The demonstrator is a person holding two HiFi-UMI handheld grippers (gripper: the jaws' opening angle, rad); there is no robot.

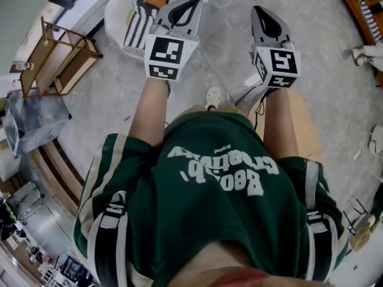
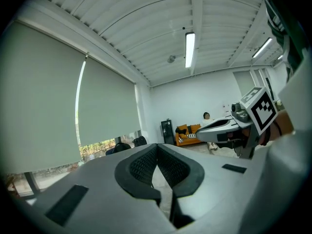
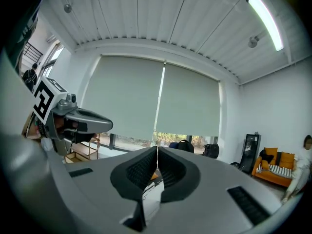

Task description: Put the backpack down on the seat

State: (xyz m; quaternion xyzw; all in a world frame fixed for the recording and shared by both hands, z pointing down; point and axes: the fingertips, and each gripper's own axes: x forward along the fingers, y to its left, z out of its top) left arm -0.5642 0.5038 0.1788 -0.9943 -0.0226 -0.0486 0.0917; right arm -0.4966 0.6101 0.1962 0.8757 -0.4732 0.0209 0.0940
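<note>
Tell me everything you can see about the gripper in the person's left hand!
The left gripper is a light grey, plastic-looking tool whose two jaws are lined with black ribbed pads. The jaws are shut together with nothing between them. A white cube with black square markers sits at its back end, where the person's left arm reaches it. It is held in the air in front of the green shirt, pointing away from the body, beside the right gripper but not touching it.

Cloth shirt (image 1: 221, 184), wooden rack (image 1: 60, 55), smooth floor (image 1: 119, 100)
</note>
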